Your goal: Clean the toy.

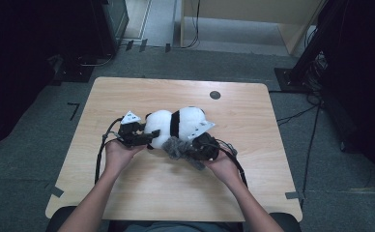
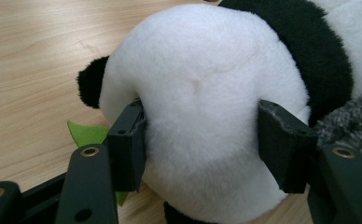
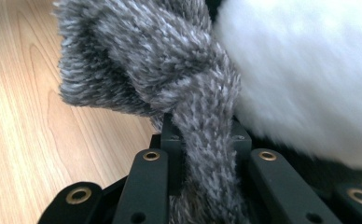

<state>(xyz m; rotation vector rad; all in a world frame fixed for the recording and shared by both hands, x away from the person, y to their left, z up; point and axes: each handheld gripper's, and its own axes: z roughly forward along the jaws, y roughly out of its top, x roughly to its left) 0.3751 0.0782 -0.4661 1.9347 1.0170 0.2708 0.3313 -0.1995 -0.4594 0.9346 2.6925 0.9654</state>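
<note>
A light wooden table (image 1: 142, 191) stood on grey carpet. On it lay 1 soft toy panda (image 1: 176, 123), with a fuzzy grey scarf (image 1: 175, 147) and a green leaf (image 2: 88, 134) beside it.

Light wood table (image 1: 127, 96), rounded corners, pale grain running lengthwise. Small dark round cap (image 1: 215, 94) set into the top near the far edge. Grey carpet floor (image 1: 40, 159) all round, with short strips of dark tape (image 1: 73, 110) stuck on it left of the table and more near the front corners. Beyond the table, a pale wooden panel or cabinet (image 1: 253, 14) with a cable hanging beside it. Black stand base (image 1: 292, 79) at far right, loose cables (image 1: 316, 121) trailing over the carpet. Both sides of the room fall into deep shadow; light is even over the tabletop.
</note>
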